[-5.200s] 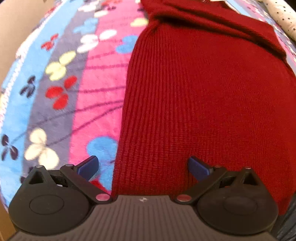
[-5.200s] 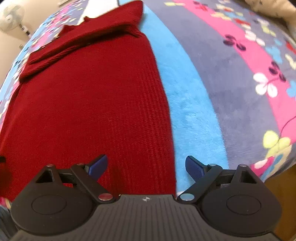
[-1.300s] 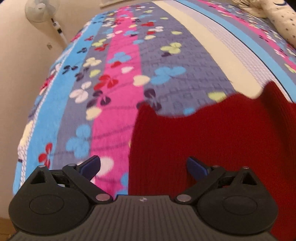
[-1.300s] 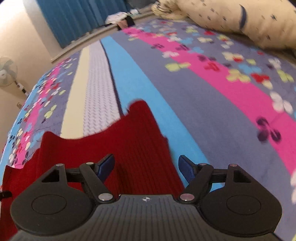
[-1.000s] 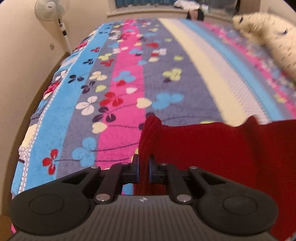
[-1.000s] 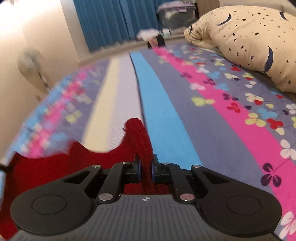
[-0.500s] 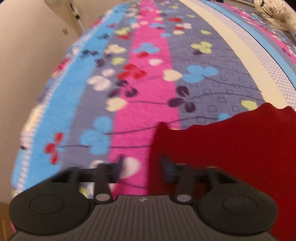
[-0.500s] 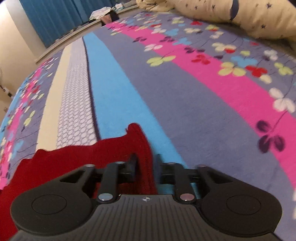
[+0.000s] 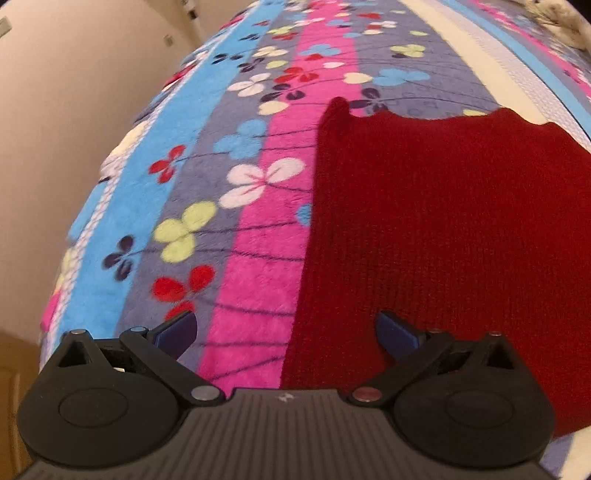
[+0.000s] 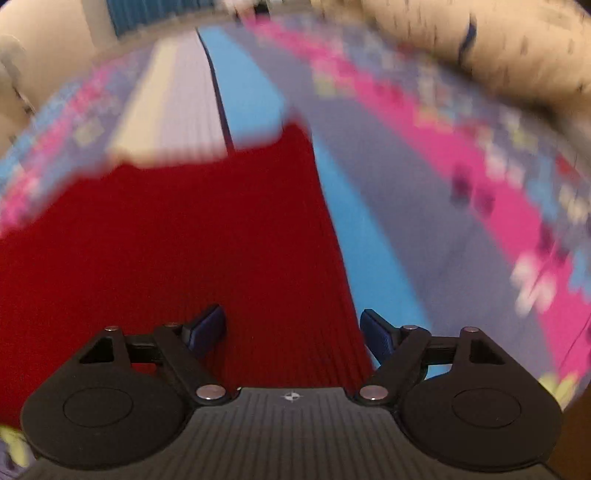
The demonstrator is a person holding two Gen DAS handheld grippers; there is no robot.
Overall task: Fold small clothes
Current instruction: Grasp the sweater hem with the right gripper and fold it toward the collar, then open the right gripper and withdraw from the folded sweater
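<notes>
A dark red knitted garment lies folded flat on the flowered striped blanket. In the left wrist view my left gripper is open and empty, above the garment's near left edge. In the right wrist view, which is blurred by motion, the same garment fills the left half. My right gripper is open and empty over the garment's near right edge. The garment's far corners stick up slightly.
The blanket's left edge drops off beside a beige wall. A cream pillow with dark marks lies at the far right. Blue curtains hang at the far end.
Both grippers let go of the garment's far corners, opened, and drew back toward its near edge. The garment now lies flat, folded over on itself.
</notes>
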